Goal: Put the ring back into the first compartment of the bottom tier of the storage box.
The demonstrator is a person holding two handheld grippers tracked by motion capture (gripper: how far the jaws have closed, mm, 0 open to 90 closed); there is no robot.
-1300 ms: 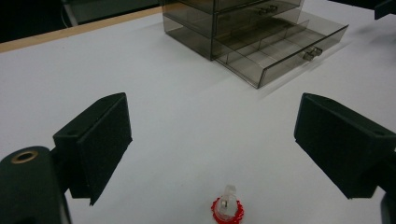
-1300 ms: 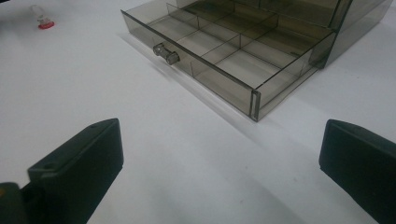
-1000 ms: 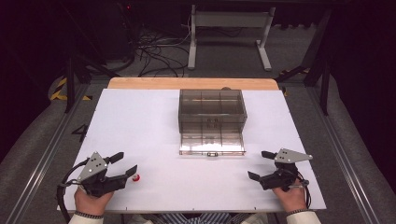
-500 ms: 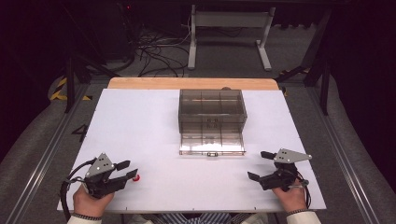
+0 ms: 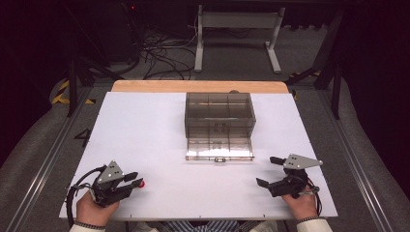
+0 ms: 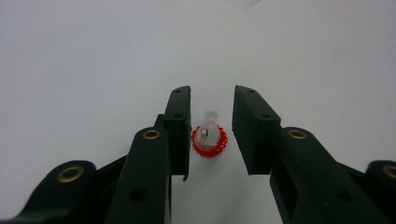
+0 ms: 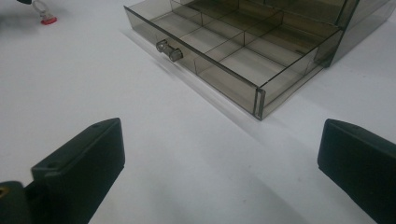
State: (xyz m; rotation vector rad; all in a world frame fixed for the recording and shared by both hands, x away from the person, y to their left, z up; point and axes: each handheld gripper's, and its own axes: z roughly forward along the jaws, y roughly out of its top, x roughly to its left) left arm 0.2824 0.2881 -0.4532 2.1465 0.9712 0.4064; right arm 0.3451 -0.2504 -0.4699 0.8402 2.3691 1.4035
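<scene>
A small clear piece with a red ridged cap (image 6: 208, 140) lies on the white table (image 5: 145, 130), near its front left corner. My left gripper (image 6: 212, 91) straddles it and its jaws have just been closing on it. One pad sits at the cap's edge, while a thin gap shows at the other pad. In the high view, the left gripper (image 5: 133, 181) points right at the red-capped piece (image 5: 141, 183). My right gripper (image 5: 266, 171) rests open near the front right with nothing between its fingers. The right gripper view also catches the red-capped piece (image 7: 44, 14), far off.
A smoky clear drawer box (image 5: 220, 113) stands mid-table toward the back. Its bottom drawer (image 5: 220, 147) is pulled out toward me, with divided compartments and a clear knob (image 7: 169, 50). A wooden strip (image 5: 198, 86) edges the table's far side.
The left gripper's jaws have narrowed around the red-capped piece, and that hand has shifted slightly. The right gripper has stayed still and open.
</scene>
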